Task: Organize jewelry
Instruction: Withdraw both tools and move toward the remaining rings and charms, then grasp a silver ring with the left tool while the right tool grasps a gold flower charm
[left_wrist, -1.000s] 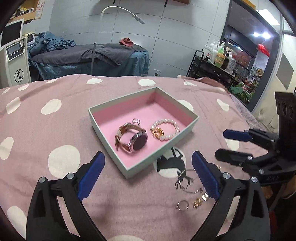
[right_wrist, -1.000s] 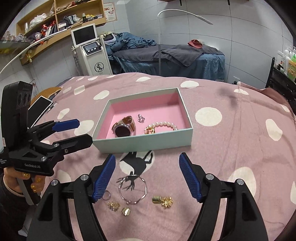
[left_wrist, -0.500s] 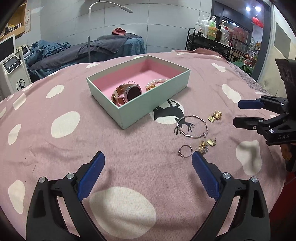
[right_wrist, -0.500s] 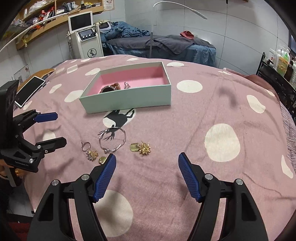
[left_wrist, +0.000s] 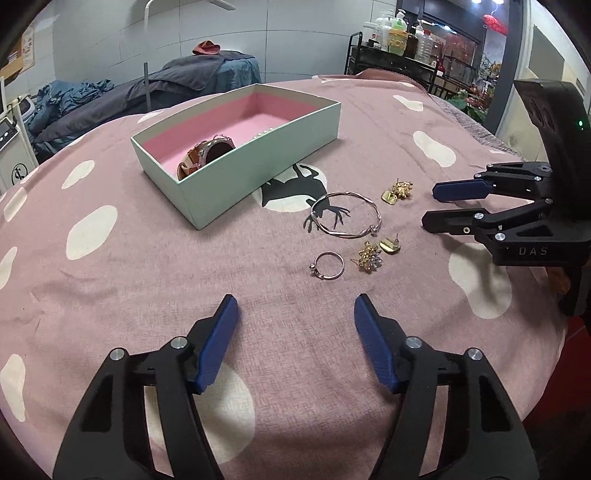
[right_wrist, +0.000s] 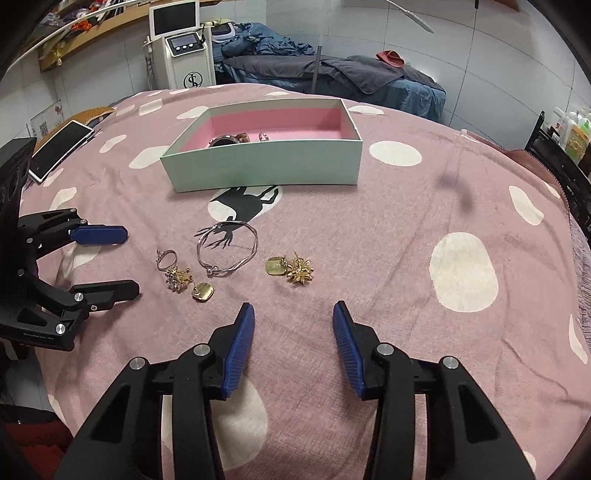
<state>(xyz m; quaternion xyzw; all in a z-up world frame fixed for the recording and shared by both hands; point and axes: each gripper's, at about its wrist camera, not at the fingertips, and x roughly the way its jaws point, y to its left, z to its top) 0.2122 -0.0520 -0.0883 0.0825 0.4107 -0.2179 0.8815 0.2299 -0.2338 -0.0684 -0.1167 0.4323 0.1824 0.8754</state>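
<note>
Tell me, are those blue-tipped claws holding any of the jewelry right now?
No. The left gripper and right gripper are both open and empty; the bangle, ring and earrings lie untouched on the cloth.

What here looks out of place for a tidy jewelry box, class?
Several pieces lie loose on the cloth outside the box: a silver bangle, a small ring and gold earrings. The watch is already inside.

Bare cloth (right_wrist: 388, 258) right of earrings (right_wrist: 291, 268) — box (right_wrist: 266, 166) beyond, seemingly clear.
</note>
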